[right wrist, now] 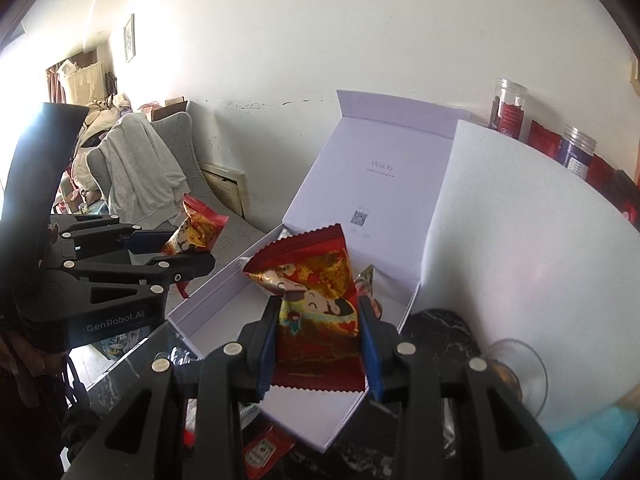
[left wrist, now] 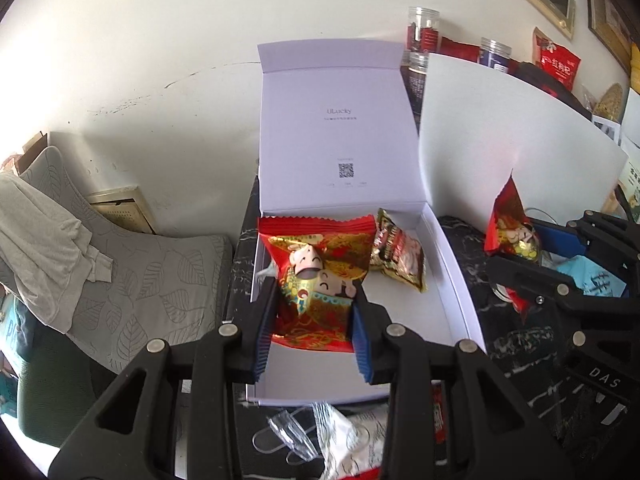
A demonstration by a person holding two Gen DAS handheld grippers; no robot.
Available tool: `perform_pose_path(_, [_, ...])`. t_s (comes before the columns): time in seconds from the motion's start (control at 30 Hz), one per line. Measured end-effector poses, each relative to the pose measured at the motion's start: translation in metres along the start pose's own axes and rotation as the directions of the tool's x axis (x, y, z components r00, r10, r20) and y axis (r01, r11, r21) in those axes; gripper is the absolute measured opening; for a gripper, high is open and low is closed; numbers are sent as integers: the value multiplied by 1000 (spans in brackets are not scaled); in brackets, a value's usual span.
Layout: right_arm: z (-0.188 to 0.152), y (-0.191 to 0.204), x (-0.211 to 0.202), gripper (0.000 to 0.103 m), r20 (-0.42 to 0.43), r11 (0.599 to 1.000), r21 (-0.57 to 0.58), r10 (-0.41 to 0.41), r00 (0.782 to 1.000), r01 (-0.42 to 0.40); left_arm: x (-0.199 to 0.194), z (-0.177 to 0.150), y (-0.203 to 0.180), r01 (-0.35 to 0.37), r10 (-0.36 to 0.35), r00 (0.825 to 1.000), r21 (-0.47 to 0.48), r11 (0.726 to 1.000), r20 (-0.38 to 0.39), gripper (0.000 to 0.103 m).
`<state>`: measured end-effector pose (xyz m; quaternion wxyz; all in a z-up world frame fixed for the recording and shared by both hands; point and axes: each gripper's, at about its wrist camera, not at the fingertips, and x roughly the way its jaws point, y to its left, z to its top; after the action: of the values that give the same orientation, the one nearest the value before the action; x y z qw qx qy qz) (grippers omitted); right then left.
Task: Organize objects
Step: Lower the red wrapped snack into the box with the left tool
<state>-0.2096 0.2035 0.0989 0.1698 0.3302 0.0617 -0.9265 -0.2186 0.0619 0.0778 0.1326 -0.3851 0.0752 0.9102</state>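
Observation:
An open white box (left wrist: pixel 448 280) stands on the dark marble table, lid up; it also shows in the right wrist view (right wrist: pixel 224 280). My left gripper (left wrist: pixel 314 308) is shut on a red and gold snack packet (left wrist: pixel 320 264) held over the box. A smaller gold packet (left wrist: pixel 400 256) lies inside the box at the back. My right gripper (right wrist: pixel 320 320) is shut on a second red and gold snack packet (right wrist: pixel 316 300), also over the box. The right gripper shows at the right of the left wrist view (left wrist: pixel 520 264), the left gripper at the left of the right wrist view (right wrist: pixel 176 256).
A white foam board (left wrist: pixel 500 140) leans to the right of the box. Jars (left wrist: pixel 420 32) and red packets stand behind it. Loose wrappers (left wrist: pixel 340 440) and a clear plastic piece lie at the table's front. A grey chair (left wrist: pixel 140 280) stands left of the table.

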Motion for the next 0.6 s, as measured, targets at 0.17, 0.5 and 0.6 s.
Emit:
perform_pose_path(0.17, [16, -6, 24, 37, 1, 1000, 1, -2, 1000, 2, 23, 11, 6, -9, 9, 1000, -11, 1000, -2, 32])
perform_pose_path(0.5, [35, -35, 70, 37, -7, 998, 62, -3, 1000, 4, 58, 40, 11, -62, 62, 998, 2, 998, 4, 32])
perform_pose_path(0.6, [33, -40, 85, 37, -38, 998, 62, -1, 999, 3, 74, 43, 10, -69, 69, 997, 12, 998, -18, 32])
